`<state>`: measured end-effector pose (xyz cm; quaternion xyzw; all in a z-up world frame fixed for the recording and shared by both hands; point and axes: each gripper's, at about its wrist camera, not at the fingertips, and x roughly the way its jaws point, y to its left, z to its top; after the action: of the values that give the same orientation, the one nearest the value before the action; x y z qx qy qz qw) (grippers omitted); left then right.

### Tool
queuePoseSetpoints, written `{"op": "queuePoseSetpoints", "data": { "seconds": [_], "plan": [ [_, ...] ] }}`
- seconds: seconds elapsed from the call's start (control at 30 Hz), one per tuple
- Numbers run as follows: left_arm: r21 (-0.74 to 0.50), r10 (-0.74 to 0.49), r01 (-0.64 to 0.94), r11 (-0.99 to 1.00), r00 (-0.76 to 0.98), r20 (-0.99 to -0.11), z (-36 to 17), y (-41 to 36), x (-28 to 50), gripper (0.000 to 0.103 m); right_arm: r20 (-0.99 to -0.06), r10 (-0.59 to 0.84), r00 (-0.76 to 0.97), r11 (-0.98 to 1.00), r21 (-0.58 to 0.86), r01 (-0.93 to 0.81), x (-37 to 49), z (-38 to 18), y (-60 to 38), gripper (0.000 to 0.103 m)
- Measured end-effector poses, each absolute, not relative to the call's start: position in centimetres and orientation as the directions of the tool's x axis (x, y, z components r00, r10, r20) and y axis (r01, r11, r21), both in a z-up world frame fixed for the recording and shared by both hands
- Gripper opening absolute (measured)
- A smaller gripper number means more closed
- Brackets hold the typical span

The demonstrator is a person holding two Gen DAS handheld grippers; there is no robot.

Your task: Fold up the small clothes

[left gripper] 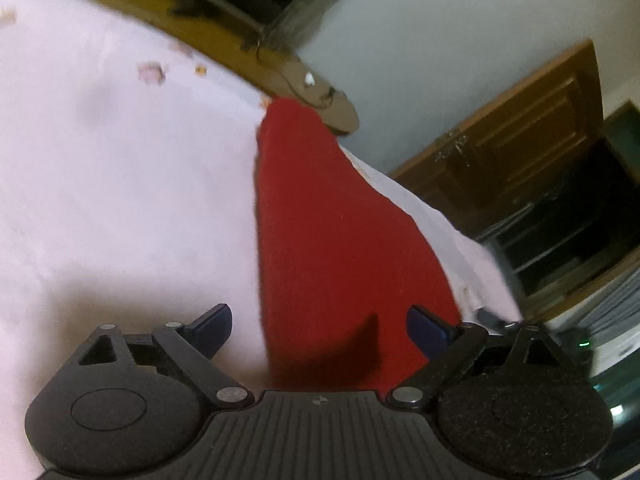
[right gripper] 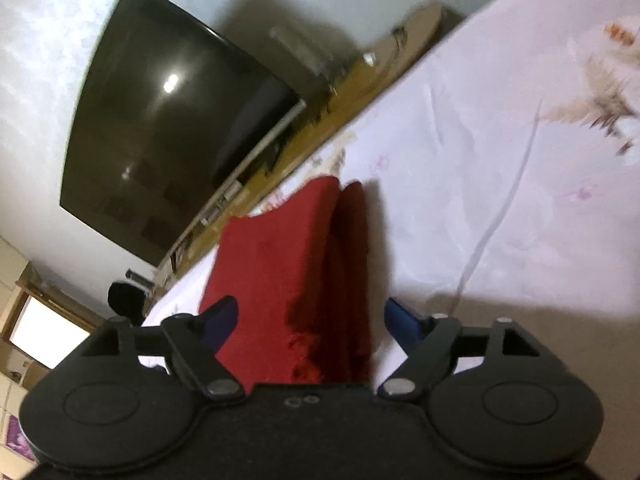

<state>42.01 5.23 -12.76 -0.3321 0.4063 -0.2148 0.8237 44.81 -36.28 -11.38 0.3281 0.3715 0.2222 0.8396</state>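
A small red garment (left gripper: 332, 232) lies on a white bedsheet (left gripper: 120, 180) and runs away from the camera toward the bed's far edge. My left gripper (left gripper: 320, 326) is open, its blue fingertips (left gripper: 426, 326) spread wide just above the garment's near end. In the right wrist view the red garment (right gripper: 288, 264) shows a lengthwise fold, with one layer raised over the other. My right gripper (right gripper: 310, 322) is open too, with its fingertips (right gripper: 400, 320) on either side of the garment's near end. Neither gripper holds the cloth.
A wooden ledge (left gripper: 208, 28) runs along the bed's far edge. A wooden door (left gripper: 516, 128) and dark shelves (left gripper: 580, 232) stand to the right. In the right wrist view a large dark television (right gripper: 168, 120) hangs on the wall, and the sheet (right gripper: 500, 160) stretches to the right.
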Motion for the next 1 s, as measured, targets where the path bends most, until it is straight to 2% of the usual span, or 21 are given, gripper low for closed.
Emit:
{"op": "queuePoseSetpoints", "data": {
  "seconds": [0.1,0.3,0.4,0.5,0.57,0.63,0.7,0.87,1.0],
  "plan": [
    [-0.708,-0.634,0.094,0.699,0.540,-0.554,-13.4,4.2,43.3,0.093,-0.518,0.654,0.552,0.671,0.734,-0.107,46.8,-13.2,-36.1,0.080],
    [-0.694,-0.646,0.128,0.709,0.512,-0.566,-13.4,2.4,45.0,0.093,-0.477,0.723,0.499,0.614,0.775,-0.148,48.4,-13.9,-36.2,0.081],
    [-0.676,-0.635,0.137,0.724,0.518,-0.574,-13.0,1.1,46.2,0.093,-0.484,0.743,0.462,0.616,0.764,-0.192,49.5,-13.9,-34.6,0.074],
    [-0.605,-0.589,0.168,0.778,0.531,-0.609,-12.3,-0.6,46.7,0.088,-0.484,0.747,0.456,0.629,0.737,-0.247,50.3,-13.6,-32.7,0.073],
    [-0.548,-0.558,0.199,0.813,0.538,-0.632,-12.1,-1.5,46.9,0.084,-0.488,0.738,0.466,0.643,0.717,-0.269,50.0,-13.5,-32.2,0.066],
    [-0.534,-0.554,0.212,0.818,0.540,-0.634,-12.0,-1.6,46.7,0.081,-0.492,0.731,0.474,0.652,0.708,-0.271,49.6,-13.6,-32.6,0.054],
    [-0.532,-0.554,0.216,0.819,0.543,-0.631,-11.8,-1.5,46.6,0.079,-0.479,0.740,0.473,0.637,0.724,-0.263,49.4,-13.8,-33.2,0.050],
    [-0.531,-0.559,0.229,0.816,0.549,-0.622,-11.6,-1.2,47.0,0.077,-0.473,0.736,0.485,0.639,0.722,-0.265,49.4,-13.8,-33.1,0.050],
    [-0.534,-0.560,0.231,0.813,0.561,-0.610,-11.8,-1.1,47.2,0.069,-0.470,0.728,0.500,0.648,0.709,-0.278,49.2,-13.8,-33.0,0.048]
  ]
}}
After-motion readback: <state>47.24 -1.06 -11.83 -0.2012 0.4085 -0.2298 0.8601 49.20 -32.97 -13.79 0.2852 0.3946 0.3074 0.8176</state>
